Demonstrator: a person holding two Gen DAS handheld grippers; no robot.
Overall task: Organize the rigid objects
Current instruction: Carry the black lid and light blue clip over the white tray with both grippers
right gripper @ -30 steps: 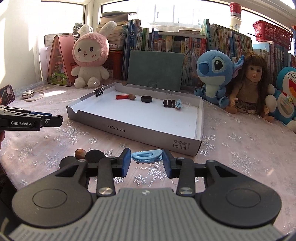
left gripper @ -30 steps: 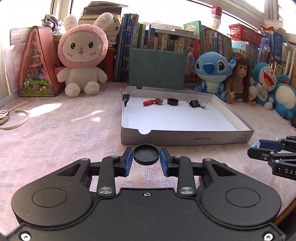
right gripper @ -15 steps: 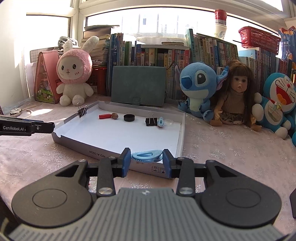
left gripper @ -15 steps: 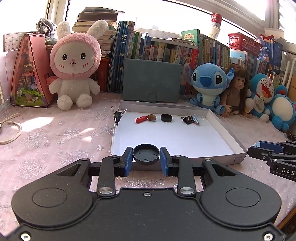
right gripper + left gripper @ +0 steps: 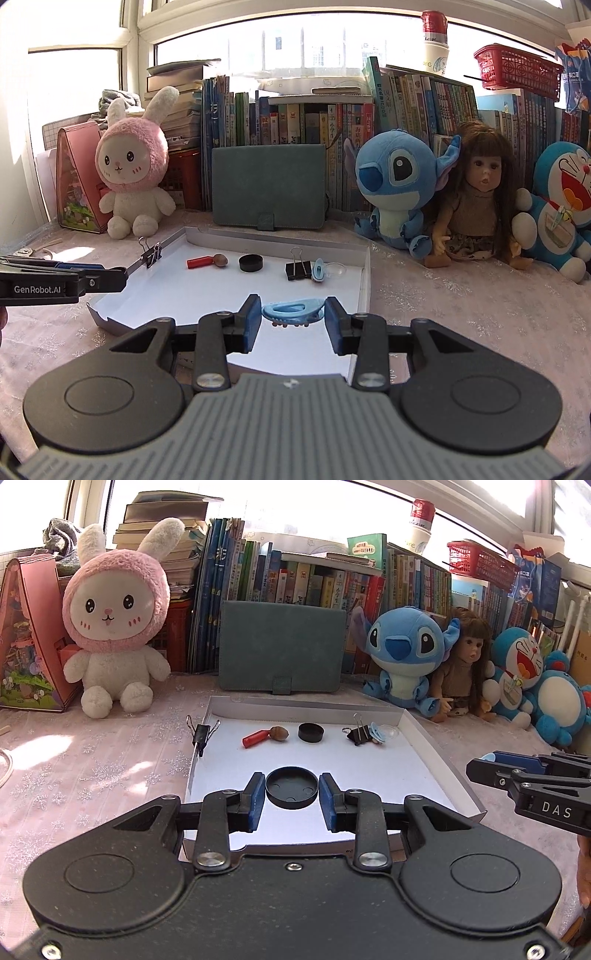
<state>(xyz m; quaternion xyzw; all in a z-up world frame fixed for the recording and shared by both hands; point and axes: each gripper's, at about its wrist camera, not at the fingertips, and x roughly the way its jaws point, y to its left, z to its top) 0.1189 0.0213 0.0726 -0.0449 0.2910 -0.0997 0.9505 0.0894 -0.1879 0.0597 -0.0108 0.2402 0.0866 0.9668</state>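
Note:
My left gripper (image 5: 291,796) is shut on a round black cap (image 5: 291,787) and hangs over the near part of the white shallow box (image 5: 436,753). Over the same box (image 5: 365,273), my right gripper (image 5: 293,320) is shut on a light blue clip (image 5: 293,311). Along the box's far side lie a red stick with a brown nut (image 5: 264,736), a second black cap (image 5: 311,732), a black binder clip (image 5: 357,733) and a blue clip (image 5: 377,734). Another binder clip (image 5: 202,732) grips the left rim. The right gripper's tip (image 5: 532,779) shows in the left wrist view.
A teal case (image 5: 282,651) stands behind the box. Plush toys and a doll line the back: a pink rabbit (image 5: 114,620), a blue alien (image 5: 404,657), a doll (image 5: 465,664). Books fill the shelf behind. The pink snowflake tablecloth (image 5: 92,771) spreads to the left.
Both grippers have risen and moved forward from in front of the box to over its near part, each still holding its object. The box now looks closer and lower.

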